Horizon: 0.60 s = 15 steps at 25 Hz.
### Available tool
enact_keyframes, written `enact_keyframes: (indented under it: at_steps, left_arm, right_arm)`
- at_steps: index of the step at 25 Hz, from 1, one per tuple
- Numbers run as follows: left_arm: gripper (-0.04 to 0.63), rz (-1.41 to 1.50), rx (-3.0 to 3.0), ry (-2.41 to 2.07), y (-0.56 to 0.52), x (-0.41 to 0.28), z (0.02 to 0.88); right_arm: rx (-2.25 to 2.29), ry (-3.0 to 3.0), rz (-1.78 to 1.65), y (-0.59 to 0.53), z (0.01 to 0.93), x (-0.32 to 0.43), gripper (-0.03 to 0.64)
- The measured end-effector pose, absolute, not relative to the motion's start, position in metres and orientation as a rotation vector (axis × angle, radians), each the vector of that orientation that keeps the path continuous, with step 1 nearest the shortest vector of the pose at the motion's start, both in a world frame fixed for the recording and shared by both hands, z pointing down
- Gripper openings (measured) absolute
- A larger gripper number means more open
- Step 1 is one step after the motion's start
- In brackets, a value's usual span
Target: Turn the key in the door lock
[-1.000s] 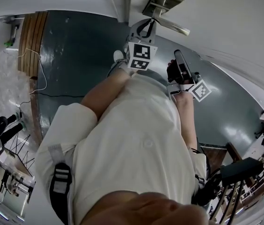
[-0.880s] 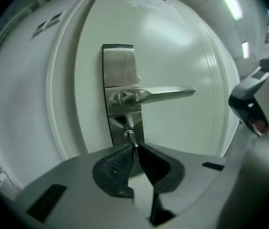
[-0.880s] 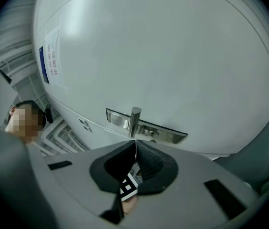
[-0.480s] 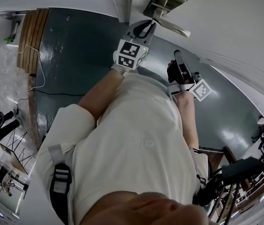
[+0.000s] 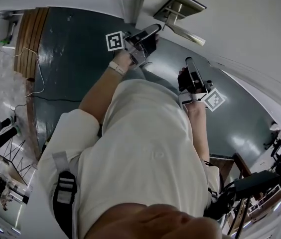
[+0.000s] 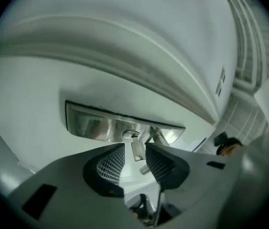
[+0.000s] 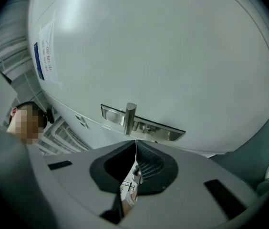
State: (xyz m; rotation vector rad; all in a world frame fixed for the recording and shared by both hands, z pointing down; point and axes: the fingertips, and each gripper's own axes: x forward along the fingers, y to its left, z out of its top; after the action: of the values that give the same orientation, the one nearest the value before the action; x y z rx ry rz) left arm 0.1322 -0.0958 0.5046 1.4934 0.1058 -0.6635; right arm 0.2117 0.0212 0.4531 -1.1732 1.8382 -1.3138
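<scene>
My left gripper [image 6: 135, 148] had just been opening its jaws, now spread either side of the small silver key [image 6: 137, 151] seated in the brushed-metal lock plate [image 6: 94, 124]. My right gripper [image 7: 135, 143] sat pressed together, empty.

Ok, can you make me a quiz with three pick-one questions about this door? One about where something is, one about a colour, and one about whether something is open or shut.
1. Where is the key?
A) on the floor
B) in the lock on the metal plate
C) hanging on a hook

2. What colour is the door?
A) red
B) blue
C) white

3. The right gripper has its jaws:
A) shut, with nothing in them
B) wide apart
C) clamped on a cup

Answers:
1. B, the key sticks out of the keyhole in the plate.
2. C, the door looks white in both gripper views.
3. A, the right gripper view shows its jaws closed together and empty.
</scene>
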Motion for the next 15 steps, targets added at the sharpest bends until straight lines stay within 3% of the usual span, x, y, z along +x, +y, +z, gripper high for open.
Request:
enact_keyframes:
  at_steps: [10, 12, 15]
  left_arm:
    - [0.133, -0.915, 0.98, 0.484, -0.104, 0.152, 0.494]
    - [0.067, -0.975, 0.922, 0.5, -0.109, 0.149, 0.492]
    - [0.048, -1.0, 0.903, 0.481, -0.111, 0.146, 0.492]
  right_arm:
    - [-1.252, 1.809, -1.316, 0.019, 0.46, 0.218, 0.021]
    - [-1.257, 1.801, -1.318, 0.019, 0.461, 0.219, 0.021]
    - [-1.259, 1.797, -1.325, 0.018, 0.462, 0.218, 0.021]
